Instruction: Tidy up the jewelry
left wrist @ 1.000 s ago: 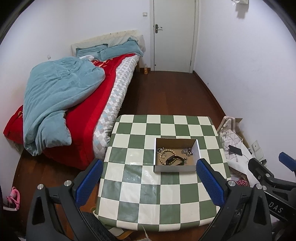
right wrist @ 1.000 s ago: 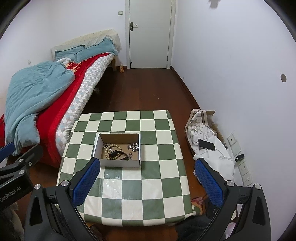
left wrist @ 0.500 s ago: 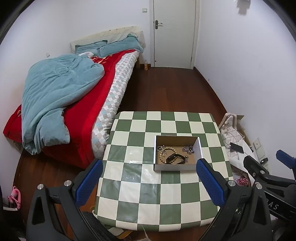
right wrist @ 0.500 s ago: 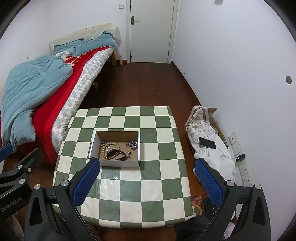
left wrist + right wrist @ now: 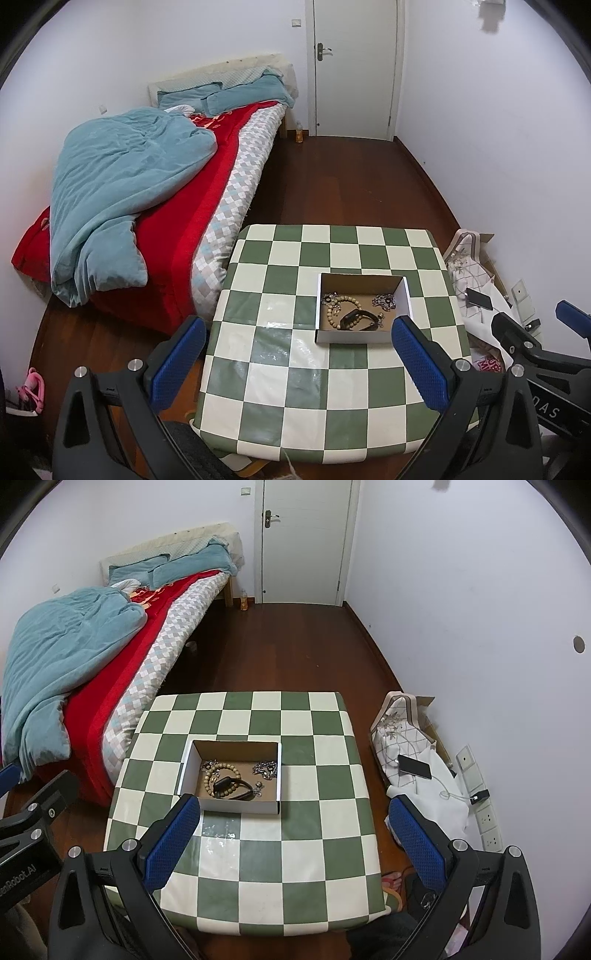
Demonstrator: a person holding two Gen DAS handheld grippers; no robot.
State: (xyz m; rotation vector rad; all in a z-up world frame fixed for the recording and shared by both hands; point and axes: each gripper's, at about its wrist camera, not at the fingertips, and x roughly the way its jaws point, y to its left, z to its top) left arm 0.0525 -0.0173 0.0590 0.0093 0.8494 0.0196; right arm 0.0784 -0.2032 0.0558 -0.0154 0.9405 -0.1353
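Observation:
A shallow white cardboard box (image 5: 354, 336) (image 5: 236, 806) sits on the green-and-cream checked table (image 5: 280, 373) (image 5: 317, 842). In it lie a wooden bead bracelet (image 5: 334, 314) (image 5: 210, 779), a black band (image 5: 360, 317) (image 5: 232, 786) and silver chain pieces (image 5: 384, 301) (image 5: 265, 767). My left gripper (image 5: 295, 360) is open and empty, held high above the table's near edge. My right gripper (image 5: 291, 840) is open and empty, also high above the table. Each gripper shows at the edge of the other's view.
A bed with red cover and blue quilt (image 5: 122, 192) (image 5: 66, 657) stands left of the table. A bag with a phone on it (image 5: 410, 760) (image 5: 476, 295) lies on the floor right of the table, by wall sockets (image 5: 480, 812). A closed door (image 5: 354, 66) is at the far end.
Both grippers have risen and drawn back a little from the table, so the table and box look smaller and lower. Both stay open and empty.

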